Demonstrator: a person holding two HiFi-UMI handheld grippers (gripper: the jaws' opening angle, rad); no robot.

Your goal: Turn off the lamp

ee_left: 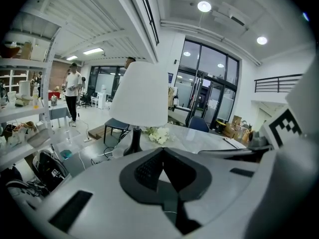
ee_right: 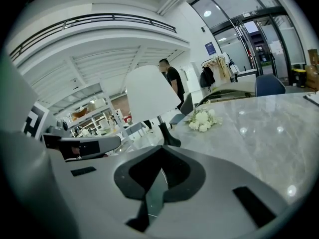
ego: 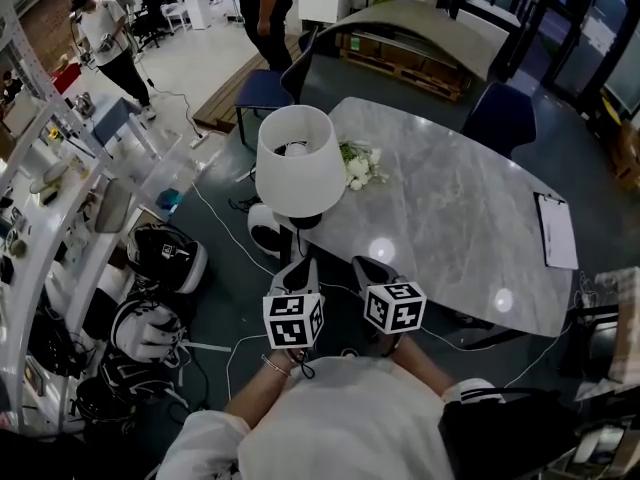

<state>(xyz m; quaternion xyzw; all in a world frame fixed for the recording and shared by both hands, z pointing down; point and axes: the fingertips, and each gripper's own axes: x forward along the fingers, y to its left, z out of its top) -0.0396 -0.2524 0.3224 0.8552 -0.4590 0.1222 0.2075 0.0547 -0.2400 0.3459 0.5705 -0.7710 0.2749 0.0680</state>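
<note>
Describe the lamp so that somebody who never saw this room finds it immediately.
Find the big grey marble table in the room's middle. At its left end, in the head view, stands the lamp, beside a small bunch of white flowers. It alone is tall there: a wide white shade on a slim dark base.

The marble table [ego: 450, 228] is lying bare between the lamp [ego: 300, 168] and a clipboard [ego: 556, 230] at its edge. White flowers [ego: 361, 166] are crowding beside the lamp, whose wide shade is probably blocking any reach from above to its base.
</note>
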